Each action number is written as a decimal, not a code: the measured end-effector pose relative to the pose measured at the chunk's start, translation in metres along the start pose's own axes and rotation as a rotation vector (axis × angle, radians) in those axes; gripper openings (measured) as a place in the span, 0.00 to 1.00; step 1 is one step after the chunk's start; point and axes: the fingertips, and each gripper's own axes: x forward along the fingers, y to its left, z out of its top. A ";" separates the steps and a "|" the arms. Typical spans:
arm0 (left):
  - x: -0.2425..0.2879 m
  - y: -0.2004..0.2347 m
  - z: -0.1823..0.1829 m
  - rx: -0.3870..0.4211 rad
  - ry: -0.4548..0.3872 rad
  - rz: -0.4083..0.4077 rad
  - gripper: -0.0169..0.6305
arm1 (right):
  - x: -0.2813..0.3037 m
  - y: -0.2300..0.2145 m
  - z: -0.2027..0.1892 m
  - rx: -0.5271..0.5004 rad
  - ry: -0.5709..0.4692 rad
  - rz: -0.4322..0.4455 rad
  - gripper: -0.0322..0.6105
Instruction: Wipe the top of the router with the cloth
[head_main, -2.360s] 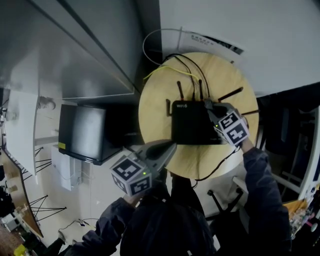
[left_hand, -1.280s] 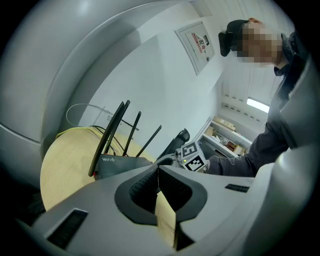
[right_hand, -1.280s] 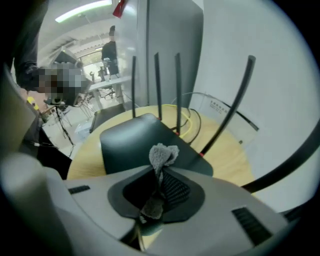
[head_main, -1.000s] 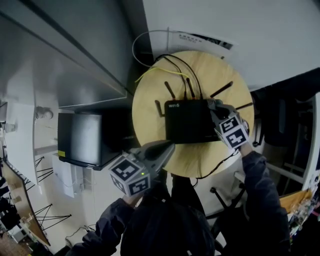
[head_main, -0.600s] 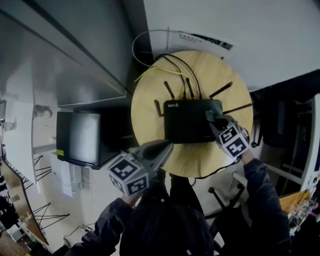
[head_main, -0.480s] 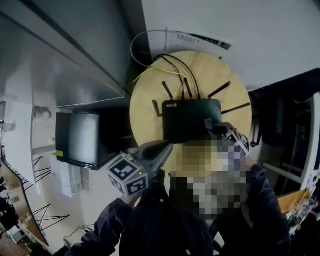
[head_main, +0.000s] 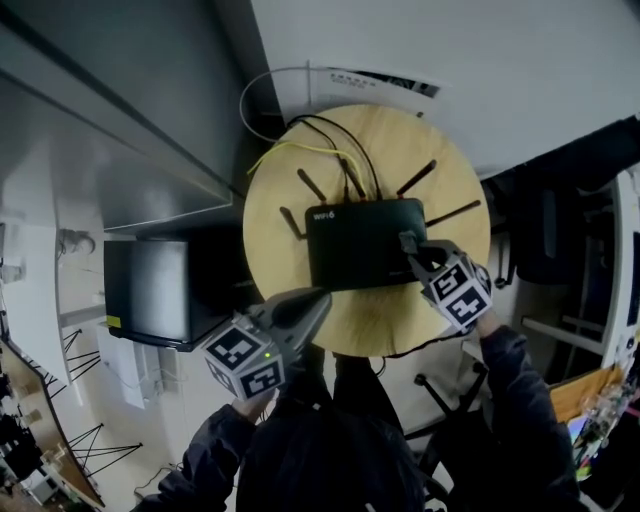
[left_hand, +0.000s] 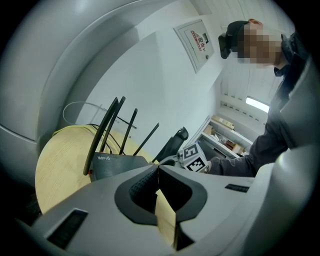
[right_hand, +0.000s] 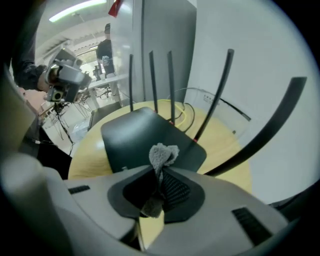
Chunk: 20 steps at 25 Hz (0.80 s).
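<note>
The black router (head_main: 360, 243) lies on a round wooden table (head_main: 290, 170), its antennas (head_main: 300, 185) spread out behind and beside it. My right gripper (head_main: 408, 243) is at the router's right near corner, shut on a small grey cloth (right_hand: 161, 154). In the right gripper view the cloth sticks up from the jaws, just over the router top (right_hand: 142, 135). My left gripper (head_main: 318, 298) hangs at the table's near left edge, apart from the router (left_hand: 117, 164). The left gripper (left_hand: 157, 169) is shut on nothing.
Black and yellow cables (head_main: 330, 140) run off the router's back toward the wall. A dark box-like unit (head_main: 145, 290) sits low on the left beyond the table. A black chair (head_main: 545, 225) stands at the right. Bare wood (head_main: 375, 320) shows in front of the router.
My right gripper has slid with the cloth along the router's right side toward the near edge. The left gripper has kept its place by the table's near left edge.
</note>
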 end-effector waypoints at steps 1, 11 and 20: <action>0.000 -0.001 0.000 0.001 0.003 0.000 0.03 | 0.003 -0.012 0.005 0.006 -0.005 -0.025 0.16; 0.003 -0.001 0.000 -0.004 -0.003 0.006 0.03 | 0.014 -0.037 -0.002 0.017 0.033 -0.056 0.16; 0.004 -0.002 -0.001 -0.004 -0.001 0.000 0.03 | -0.015 0.032 -0.050 0.008 0.082 0.075 0.16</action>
